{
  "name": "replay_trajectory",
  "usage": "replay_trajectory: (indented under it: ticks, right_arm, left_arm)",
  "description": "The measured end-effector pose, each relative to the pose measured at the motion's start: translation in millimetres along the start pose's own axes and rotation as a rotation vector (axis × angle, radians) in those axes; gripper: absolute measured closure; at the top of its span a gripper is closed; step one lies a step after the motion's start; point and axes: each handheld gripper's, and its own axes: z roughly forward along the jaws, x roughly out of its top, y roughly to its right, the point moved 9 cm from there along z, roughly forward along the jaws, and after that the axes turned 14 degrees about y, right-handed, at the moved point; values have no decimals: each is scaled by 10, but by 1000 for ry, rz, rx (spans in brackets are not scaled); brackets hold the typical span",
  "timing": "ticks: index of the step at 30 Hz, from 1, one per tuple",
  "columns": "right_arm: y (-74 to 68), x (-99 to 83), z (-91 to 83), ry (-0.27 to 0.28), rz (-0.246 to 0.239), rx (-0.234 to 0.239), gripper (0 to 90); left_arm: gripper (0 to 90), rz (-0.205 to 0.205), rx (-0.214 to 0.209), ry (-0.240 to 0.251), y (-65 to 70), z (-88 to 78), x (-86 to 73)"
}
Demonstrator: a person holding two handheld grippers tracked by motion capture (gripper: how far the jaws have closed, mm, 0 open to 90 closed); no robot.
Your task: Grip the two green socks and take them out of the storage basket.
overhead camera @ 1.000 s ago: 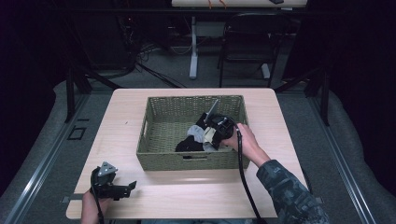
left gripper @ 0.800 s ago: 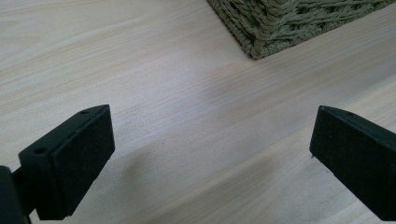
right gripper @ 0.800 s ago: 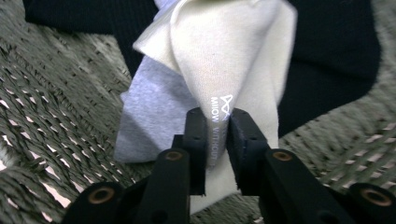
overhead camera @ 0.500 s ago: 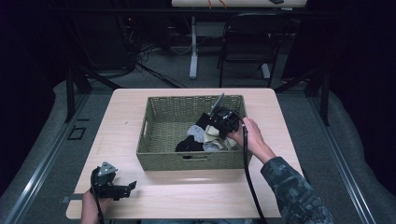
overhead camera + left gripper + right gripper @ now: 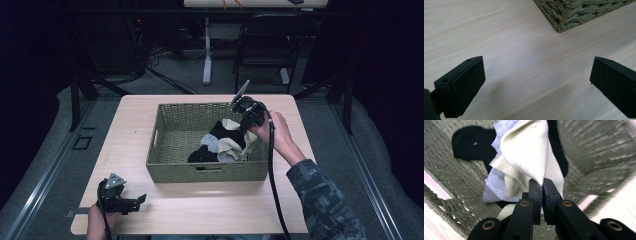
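Observation:
A green woven basket (image 5: 170, 150) stands mid-table and holds a small pile of cloth: a cream piece (image 5: 234, 140), a pale grey one (image 5: 210, 143) and black ones (image 5: 199, 156). My right gripper (image 5: 243, 125) hangs over the basket's right side; its jaws have just been closing and now pinch a corner of the cream cloth (image 5: 529, 152), which is pulled up from the pile. The black cloth (image 5: 469, 141) and grey cloth (image 5: 492, 185) lie beneath it. My left gripper (image 5: 140, 200) rests at the table's front left corner, open, its fingers (image 5: 461, 85) wide apart over bare wood.
The basket corner (image 5: 571, 12) lies just ahead of my left gripper. Bare tabletop (image 5: 200, 210) runs along the front edge. A chair (image 5: 262, 55) and a table leg (image 5: 206, 50) stand on the floor beyond the far edge.
My right gripper has risen from the cloth pile toward the basket's right rim, drawing the cream cloth up with it. My left gripper has stayed put.

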Motion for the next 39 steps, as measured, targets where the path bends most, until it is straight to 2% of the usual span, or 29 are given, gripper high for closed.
replay_trajectory:
  ticks: [4,6,16,27,30,31,34,35,39]
  right_arm:
    - [30,105,-128,29,5,-6,870]
    - [39,145,-175,24,-4,-2,869]
    - [-18,211,-144,29,1,29,872]
    - [53,373,-471,72,4,18,872]
    - [89,391,-553,78,3,1,872]
    - [124,396,-640,82,6,-10,872]
    - [171,395,-726,94,10,-21,872]
    - [224,377,-818,105,23,-32,872]
    - [328,318,-940,123,45,-48,872]
  left_arm:
    - [0,0,-2,0,0,1,-1]
    - [0,0,-7,-8,1,0,-5]
    - [0,4,-5,-9,1,-3,-1]
    - [0,1,-5,-8,6,0,-3]
    - [0,-1,-5,-9,6,-3,-3]
    - [0,0,-5,-8,6,-5,-3]
    - [0,-1,-4,-7,5,-6,-3]
    - [0,0,-5,-8,6,-6,-4]
    - [0,-1,-7,-8,8,-1,-2]
